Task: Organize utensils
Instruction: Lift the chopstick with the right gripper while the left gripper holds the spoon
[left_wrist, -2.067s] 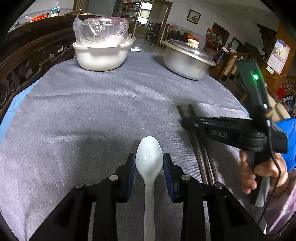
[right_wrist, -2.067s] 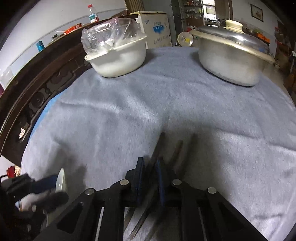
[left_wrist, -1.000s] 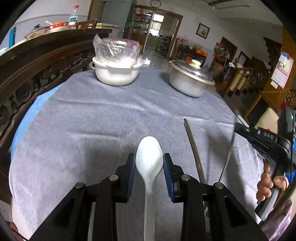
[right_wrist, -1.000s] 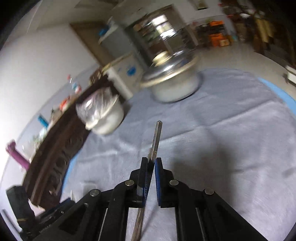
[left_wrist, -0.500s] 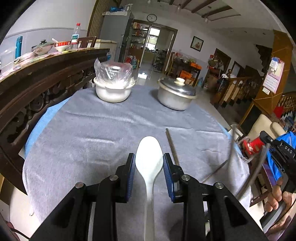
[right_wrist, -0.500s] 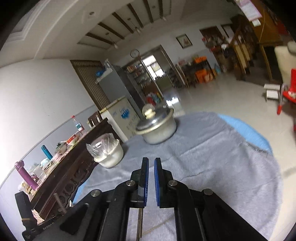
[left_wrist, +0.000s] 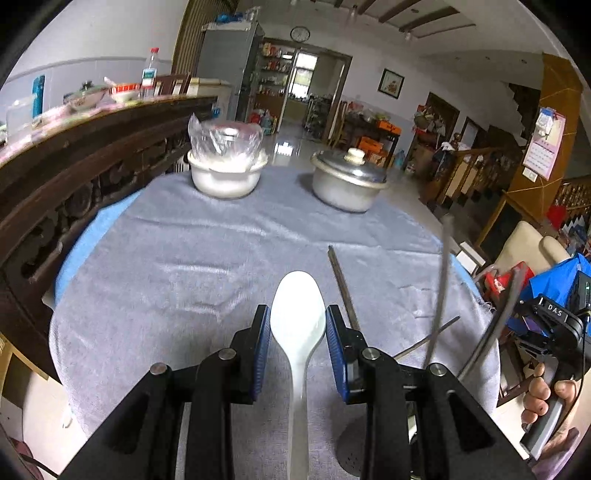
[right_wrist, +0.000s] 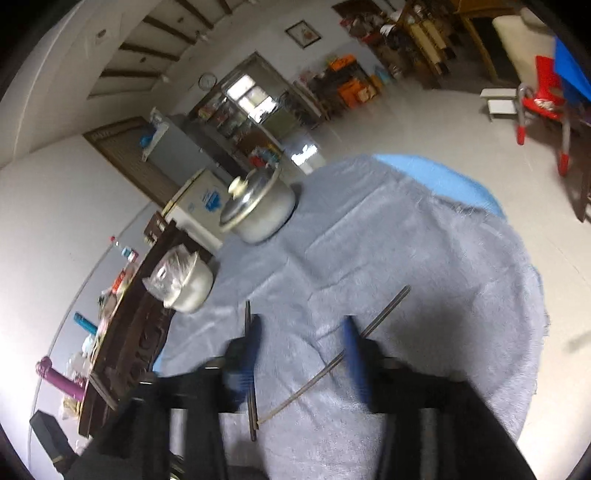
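While the left gripper (left_wrist: 297, 354) is holding a white spoon (left_wrist: 298, 343) between its blue-padded fingers (left_wrist: 261, 352), narrowly parted around the handle with the bowl pointing forward above the table (left_wrist: 192, 266), the right gripper (right_wrist: 301, 360) is opening its fingers, with nothing pressed between them. Grey cloth is covering the round table, with a blue layer showing at the edges. One dark chopstick (left_wrist: 341, 291) is lying on the cloth just right of the spoon, pointing toward the far side. In the right wrist view, two chopsticks are lying crossed on the cloth beneath the spreading fingers, one (right_wrist: 252, 373) by the left finger and the other (right_wrist: 384, 310) slanting away to the right; that view is blurred, so whether either is touching a finger is hard to say. A white bowl (left_wrist: 225, 175) wrapped in clear plastic and a lidded metal pot (left_wrist: 347, 181) are standing side by side at the far end of the table. At the right edge of the left wrist view, a person's hand (left_wrist: 546, 400) is gripping the other tool's handle.
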